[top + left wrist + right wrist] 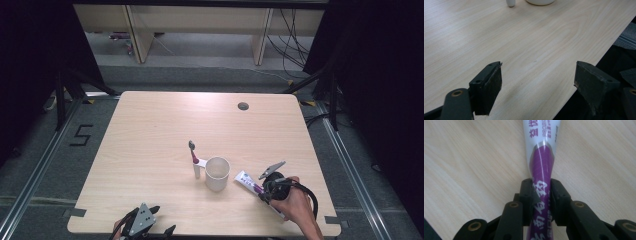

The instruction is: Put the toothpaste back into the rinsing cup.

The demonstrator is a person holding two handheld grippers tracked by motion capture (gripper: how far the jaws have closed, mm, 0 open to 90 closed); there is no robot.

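Note:
A white and purple toothpaste tube (248, 181) lies flat on the pale wooden table (165, 125), right of a white cup (217, 172). My right gripper (262, 192) is shut on the tube's purple part, and in the right gripper view both pads press its sides (541, 157). A toothbrush (193, 151) stands upright in a white holder just left of the cup. My left gripper (161, 219) sits at the table's near edge, open and with nothing between its jaws (537, 75). The cup's base (540, 2) and the holder's foot (510, 3) show far ahead of it.
A round cable hole (243, 106) sits near the table's far right. Bare wood stretches across the left and far parts of the table. Dark curtains, metal floor rails and desk legs surround the table.

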